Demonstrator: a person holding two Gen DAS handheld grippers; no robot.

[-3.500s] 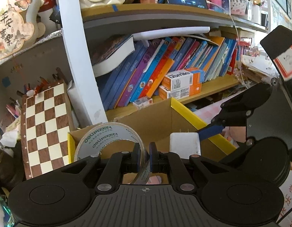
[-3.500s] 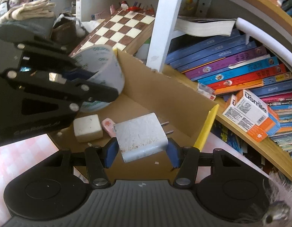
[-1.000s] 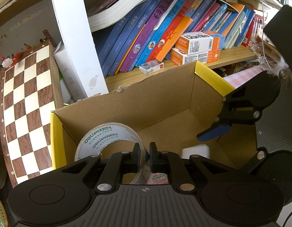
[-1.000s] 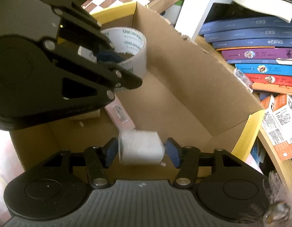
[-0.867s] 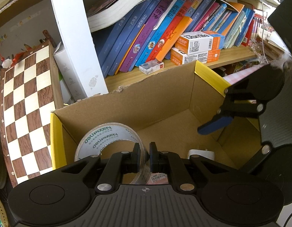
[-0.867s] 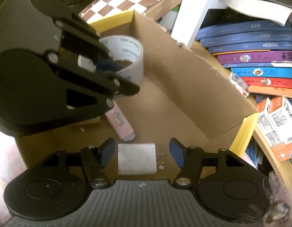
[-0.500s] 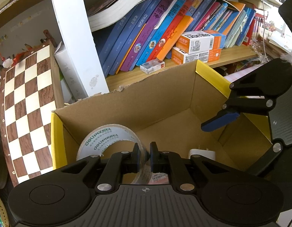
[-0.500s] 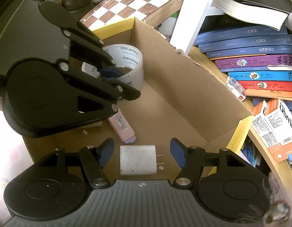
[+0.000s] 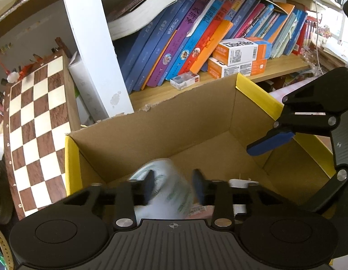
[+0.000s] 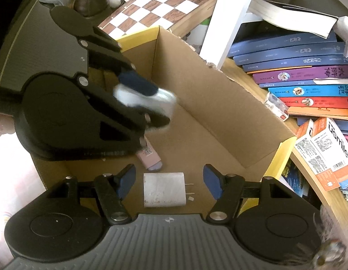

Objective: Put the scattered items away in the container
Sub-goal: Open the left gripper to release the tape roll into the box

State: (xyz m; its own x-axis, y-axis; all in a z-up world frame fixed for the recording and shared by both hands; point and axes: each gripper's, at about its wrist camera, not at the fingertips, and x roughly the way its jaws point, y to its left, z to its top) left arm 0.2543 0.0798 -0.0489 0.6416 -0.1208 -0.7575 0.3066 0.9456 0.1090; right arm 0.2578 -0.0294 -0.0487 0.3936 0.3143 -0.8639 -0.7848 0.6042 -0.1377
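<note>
Box (image 10: 219,103): open cardboard, yellow tape on its rims, set against a bookshelf (image 9: 219,83) and beside a chessboard (image 9: 36,121).
Left gripper (image 9: 172,183): held over the box; its jaws are opening, spread either side of the tape.
Tape (image 9: 167,186): blurred, seen between the left pads, inside the box; contact with the pads cannot be told.
Right gripper (image 10: 168,181): jaws spread, nothing pinched.
Charger (image 10: 163,189): white, laid on the box floor between the right pads, clear of both.
Pink item (image 10: 150,157): laid on the floor just beyond the charger.
</note>
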